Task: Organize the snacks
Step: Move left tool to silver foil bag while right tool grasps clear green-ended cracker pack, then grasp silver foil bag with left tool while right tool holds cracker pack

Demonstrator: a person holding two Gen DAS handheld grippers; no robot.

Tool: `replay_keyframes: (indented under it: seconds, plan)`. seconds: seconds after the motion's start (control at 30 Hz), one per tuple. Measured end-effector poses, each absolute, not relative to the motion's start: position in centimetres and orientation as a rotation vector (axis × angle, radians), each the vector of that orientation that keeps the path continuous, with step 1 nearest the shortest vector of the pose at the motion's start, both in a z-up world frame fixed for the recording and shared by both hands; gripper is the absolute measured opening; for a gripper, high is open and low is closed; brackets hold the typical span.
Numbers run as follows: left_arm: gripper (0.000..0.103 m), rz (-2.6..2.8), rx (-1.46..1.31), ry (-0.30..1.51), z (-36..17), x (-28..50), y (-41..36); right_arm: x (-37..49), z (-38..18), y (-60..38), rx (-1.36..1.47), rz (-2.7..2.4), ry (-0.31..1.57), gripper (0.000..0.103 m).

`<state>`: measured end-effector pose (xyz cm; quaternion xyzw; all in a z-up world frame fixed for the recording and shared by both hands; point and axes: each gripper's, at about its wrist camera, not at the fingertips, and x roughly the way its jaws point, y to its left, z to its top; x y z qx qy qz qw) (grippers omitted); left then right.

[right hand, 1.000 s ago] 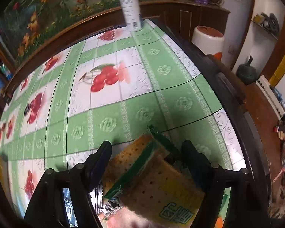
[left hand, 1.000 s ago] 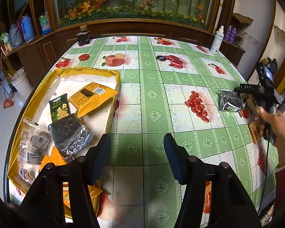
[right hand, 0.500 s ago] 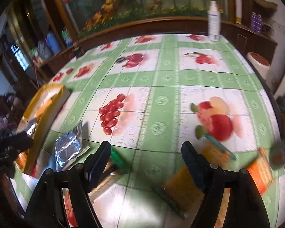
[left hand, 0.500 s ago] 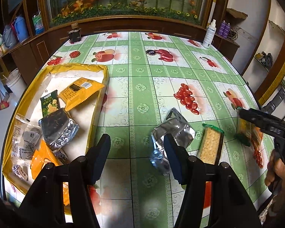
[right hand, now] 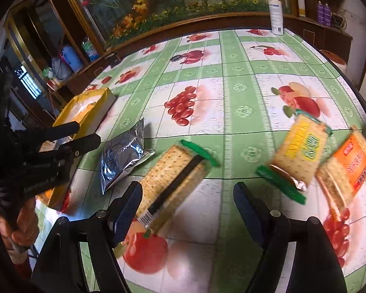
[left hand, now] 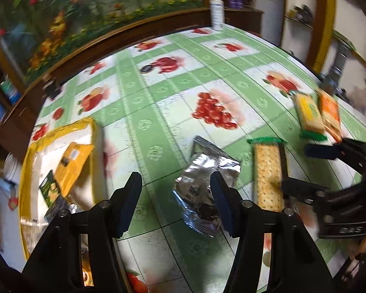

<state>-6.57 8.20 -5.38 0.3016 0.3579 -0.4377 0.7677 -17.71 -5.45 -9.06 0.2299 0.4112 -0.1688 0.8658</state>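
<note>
My left gripper [left hand: 174, 195] hangs with its jaws apart and nothing clamped, the foil pack [left hand: 205, 185] lying on the tablecloth [left hand: 158, 112] just ahead, partly behind the right-hand finger. My right gripper [right hand: 186, 210] is spread wide and empty above the cloth, the cracker pack [right hand: 173, 178] lying flat just past its left finger. To the right lie the yellow pack [right hand: 297, 156] and the orange pack [right hand: 349, 166], side by side. The yellow tray [left hand: 61, 146] sits on the left of the table with several snacks already inside it.
</note>
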Motion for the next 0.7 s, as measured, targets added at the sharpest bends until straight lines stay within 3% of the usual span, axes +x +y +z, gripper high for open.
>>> replay_keyframes:
  seconds: [0.4,0.57,0.7]
  plan:
    - [0.058,-1.132,0.806,0.865,-8.0,-6.3,5.7,-15.0,-10.3,-4.7,0.327,-0.429,0.942,0.086]
    - [0.074,-1.135,0.859,0.855,-9.0,-7.0,4.6,-16.7,-10.0,-6.9,0.389,-0.460,0.949,0.086]
    - [0.080,-1.076,0.872,0.878,-9.8,-6.5,4.1,-16.5,-10.0,-6.4,0.399,-0.440,0.958,0.086]
